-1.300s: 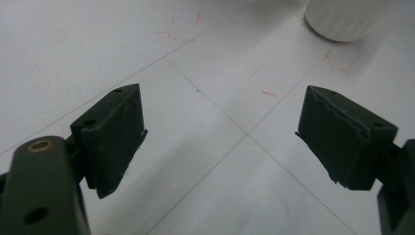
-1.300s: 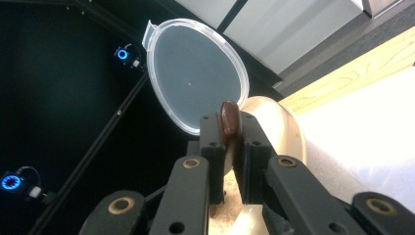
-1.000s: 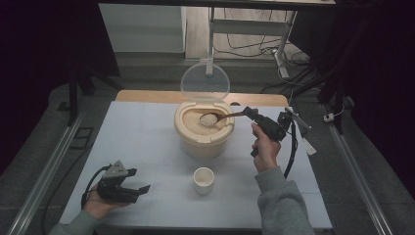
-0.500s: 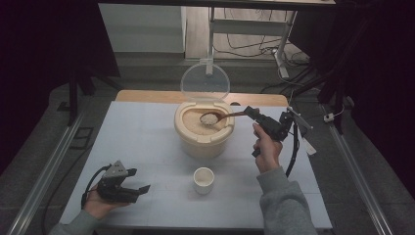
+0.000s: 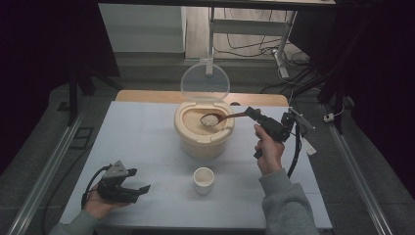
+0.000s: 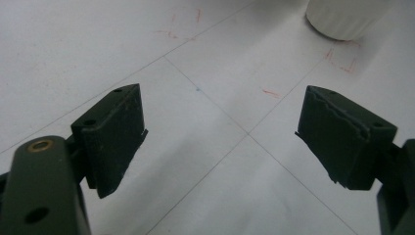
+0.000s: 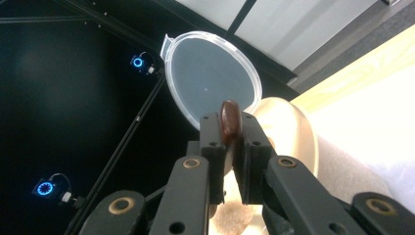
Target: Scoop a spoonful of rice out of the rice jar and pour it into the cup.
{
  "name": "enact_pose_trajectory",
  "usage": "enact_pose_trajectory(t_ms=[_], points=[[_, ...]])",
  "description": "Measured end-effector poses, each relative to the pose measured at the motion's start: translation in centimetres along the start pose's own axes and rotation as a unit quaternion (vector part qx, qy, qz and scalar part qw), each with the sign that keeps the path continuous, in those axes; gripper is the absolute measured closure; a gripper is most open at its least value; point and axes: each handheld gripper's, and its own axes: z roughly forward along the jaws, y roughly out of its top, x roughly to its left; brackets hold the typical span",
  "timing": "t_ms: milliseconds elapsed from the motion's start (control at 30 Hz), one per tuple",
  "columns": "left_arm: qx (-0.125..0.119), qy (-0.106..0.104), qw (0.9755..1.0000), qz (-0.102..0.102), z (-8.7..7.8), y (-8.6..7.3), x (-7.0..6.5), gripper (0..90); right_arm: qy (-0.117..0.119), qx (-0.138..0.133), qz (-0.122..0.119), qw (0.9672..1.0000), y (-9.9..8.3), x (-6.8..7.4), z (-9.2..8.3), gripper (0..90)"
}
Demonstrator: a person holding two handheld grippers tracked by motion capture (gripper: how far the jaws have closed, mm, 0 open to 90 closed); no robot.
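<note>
High view: right tool [image 5: 252, 113] clenched on spoon [image 5: 222, 118] of rice, unmoved above container [image 5: 203, 139]; cup [image 5: 203, 179] unfilled; left tool [image 5: 139, 190] released on surface [image 5: 142, 137].

You've got a small white ribbed ceramic cup [image 5: 203, 179] near the front of the white gridded tabletop [image 5: 147, 142] w/ faint red marks; black cables [image 5: 244, 46] lie on the floor beyond.
</note>
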Motion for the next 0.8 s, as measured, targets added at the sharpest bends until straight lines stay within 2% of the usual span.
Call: enact_pose_trajectory(t_ms=[300, 433, 600, 800], points=[[0.000, 0.001, 1.0000, -0.002, -0.1, 0.0, 0.1, 17.4, 0.017, 0.023, 0.008, 0.9996, -1.1, 0.8, -1.6, 83.0], [-0.002, 0.002, 1.0000, -0.001, -0.2, 0.0, 0.1, 17.4, 0.027, 0.031, 0.004, 0.9992, -1.9, 1.1, -2.5, 83.0], [-0.001, 0.001, 1.0000, 0.000, -0.1, 0.0, 0.0, 17.4, 0.036, 0.043, 0.016, 0.9983, -2.9, 0.7, -3.4, 83.0], [-0.001, 0.001, 1.0000, 0.000, -0.1, 0.0, 0.0, 17.4, 0.036, 0.053, 0.017, 0.9978, -3.9, 0.1, -4.2, 83.0]])
